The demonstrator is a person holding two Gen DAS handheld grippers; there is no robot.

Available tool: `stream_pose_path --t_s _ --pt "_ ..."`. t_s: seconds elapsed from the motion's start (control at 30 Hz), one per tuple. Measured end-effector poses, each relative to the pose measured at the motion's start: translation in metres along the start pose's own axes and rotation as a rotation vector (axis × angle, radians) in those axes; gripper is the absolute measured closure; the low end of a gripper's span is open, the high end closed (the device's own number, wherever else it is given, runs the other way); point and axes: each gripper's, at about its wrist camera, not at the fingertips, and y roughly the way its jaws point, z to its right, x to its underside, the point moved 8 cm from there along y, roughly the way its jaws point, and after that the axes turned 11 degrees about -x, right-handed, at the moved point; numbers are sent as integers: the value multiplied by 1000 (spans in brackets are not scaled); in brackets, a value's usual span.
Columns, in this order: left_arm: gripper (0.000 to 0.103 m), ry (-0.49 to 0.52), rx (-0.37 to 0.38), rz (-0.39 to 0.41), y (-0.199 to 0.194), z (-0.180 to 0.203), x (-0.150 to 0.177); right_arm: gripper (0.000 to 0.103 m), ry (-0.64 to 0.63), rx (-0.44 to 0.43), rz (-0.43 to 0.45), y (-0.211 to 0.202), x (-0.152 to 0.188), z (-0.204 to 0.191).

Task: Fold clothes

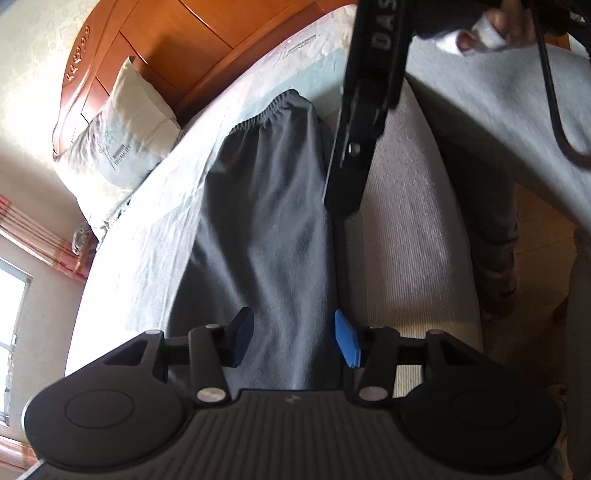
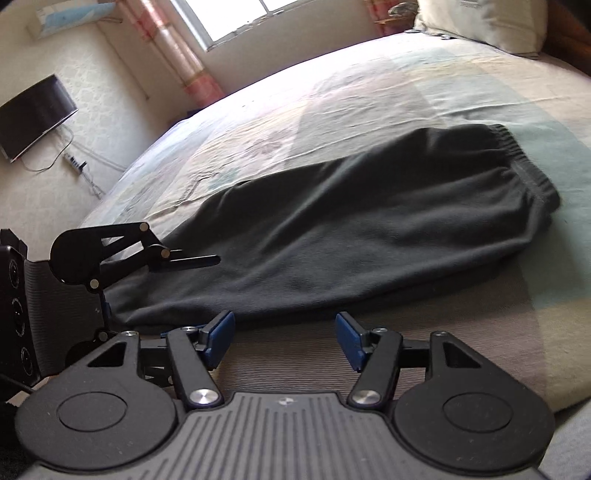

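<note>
Dark grey trousers lie folded lengthwise on the bed, with the elastic waistband at the far end. My left gripper is open, and the leg end of the trousers runs between its two pads. In the right wrist view one of its fingers reaches over that leg end. My right gripper is open just in front of the long near edge of the trousers, over bare sheet, with nothing between its fingers. Its black finger shows edge-on beside the trousers.
A pale patterned sheet covers the bed. A pillow leans on the wooden headboard. A person's leg stands on the floor beside the bed edge. A window and a wall screen lie beyond.
</note>
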Motion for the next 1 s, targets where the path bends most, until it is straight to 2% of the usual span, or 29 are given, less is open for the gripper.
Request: stream_pose_path --t_s 0.1,0.17,0.43,0.57,0.7,0.8,1.0 --pt "52 9 -8 8 2 0 -3 36 -38 50 -6 -6 -2 4" --pt "52 -6 -12 7 2 -3 -5 34 -131 104 -27 -6 -4 -1" --pt "49 -83 -33 -13 5 -17 -5 26 -698 328 -140 24 -6 -31" --pt "49 -139 -22 -27 8 -24 -6 26 -901 407 -180 49 0 -34" --pt "49 -148 -15 -24 5 -24 -6 26 -1077 505 -155 59 2 -39" --pt "46 -126 -32 -35 8 -21 -3 26 -1137 539 -108 57 -2 -46" --pt "44 -63 -108 -77 21 -17 4 21 -1122 544 -82 49 -8 -43"
